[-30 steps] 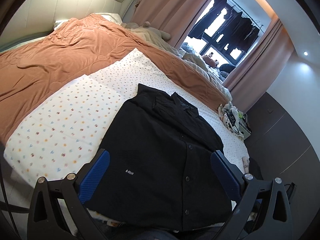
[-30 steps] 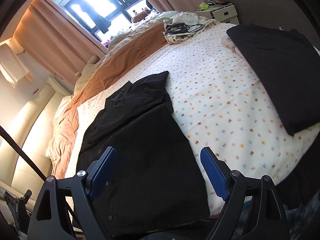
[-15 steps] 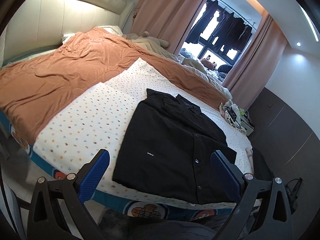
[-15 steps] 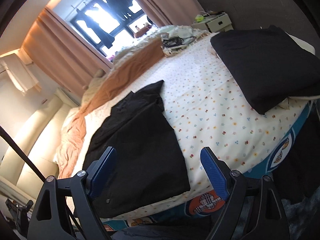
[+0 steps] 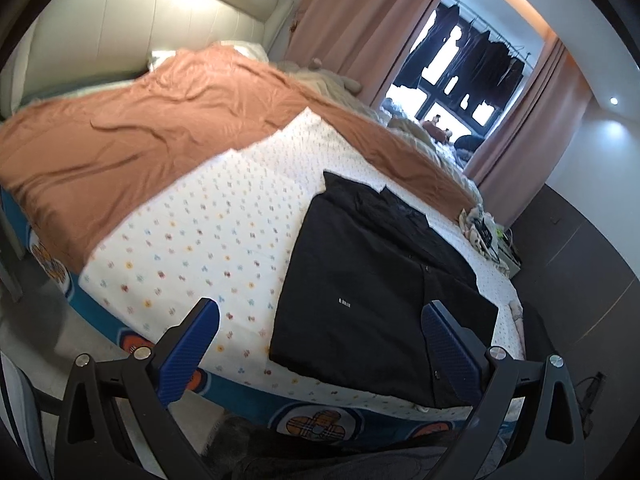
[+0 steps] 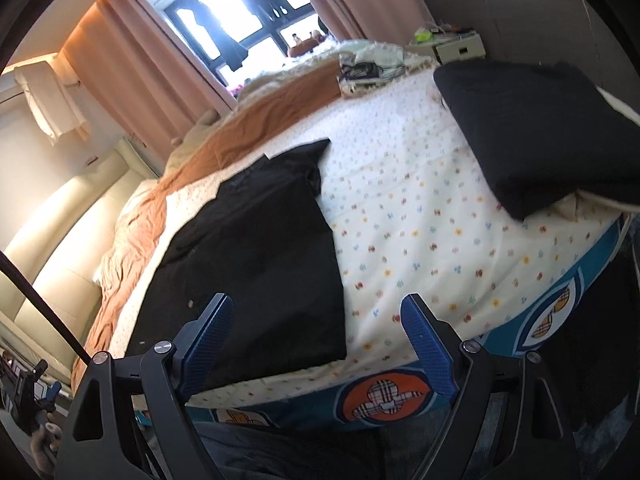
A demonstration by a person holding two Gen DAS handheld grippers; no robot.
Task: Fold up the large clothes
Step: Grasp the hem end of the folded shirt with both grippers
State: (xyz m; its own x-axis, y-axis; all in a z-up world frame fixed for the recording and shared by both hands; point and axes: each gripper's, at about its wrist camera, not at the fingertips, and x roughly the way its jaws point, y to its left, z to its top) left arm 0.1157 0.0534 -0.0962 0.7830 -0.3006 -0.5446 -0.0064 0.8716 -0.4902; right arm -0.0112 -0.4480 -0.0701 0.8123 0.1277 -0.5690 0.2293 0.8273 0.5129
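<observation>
Both the left gripper [image 5: 318, 344] and right gripper [image 6: 318, 340] have been drawn back from the shirt [image 5: 372, 296], fingers open and empty, so this fold is judged complete.

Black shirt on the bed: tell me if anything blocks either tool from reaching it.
Nothing visible does. The black shirt lies flat on the dotted sheet; the left tool and right tool are open with only air before them.

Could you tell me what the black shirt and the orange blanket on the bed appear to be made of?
Black shirt: seemingly thin woven cloth, matte; it lies flat with crisp folded edges and a button placket. Orange blanket: apparently a soft, smooth fabric with slight sheen; it gathers in long, shallow wrinkles.
</observation>
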